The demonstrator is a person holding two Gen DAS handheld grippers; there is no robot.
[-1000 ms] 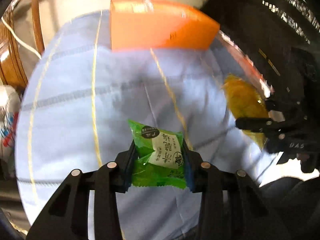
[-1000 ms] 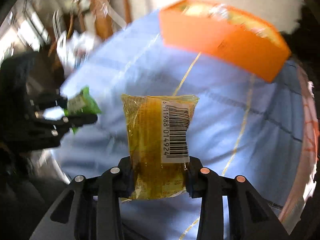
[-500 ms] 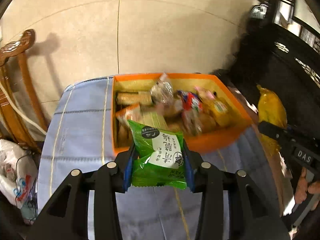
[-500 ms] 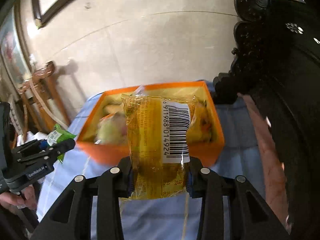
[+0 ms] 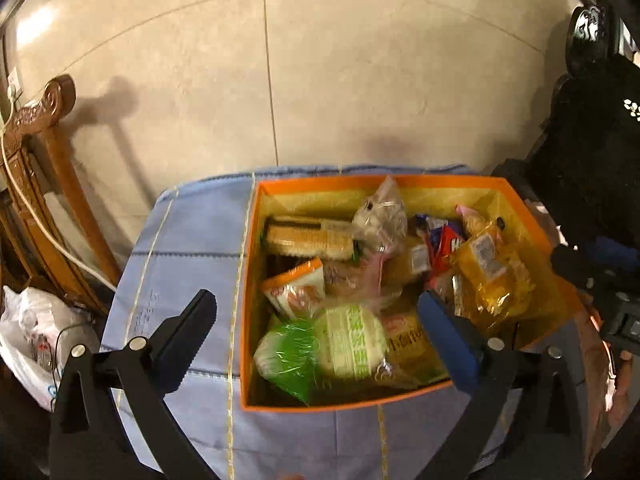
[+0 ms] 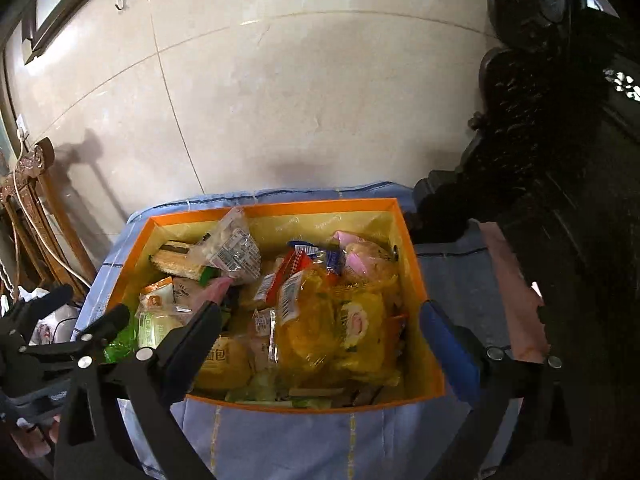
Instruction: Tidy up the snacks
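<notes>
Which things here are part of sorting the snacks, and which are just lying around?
Part of the job: orange box, green snack pack, yellow snack pack, left gripper, right gripper, both opening.

Lying around: white plastic bag, wooden chair, blue tablecloth.

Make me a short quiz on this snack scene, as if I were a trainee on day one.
1. True or false: the left tool grips the green packet.
2. What colour is the box that holds the snacks?
3. The yellow barcoded packet lies: A) on the blue cloth, B) inside the box, C) between the right tool's pads.

Key: 1 false, its jaws are opening with no pad on the packet; 2 orange; 3 B.
</notes>
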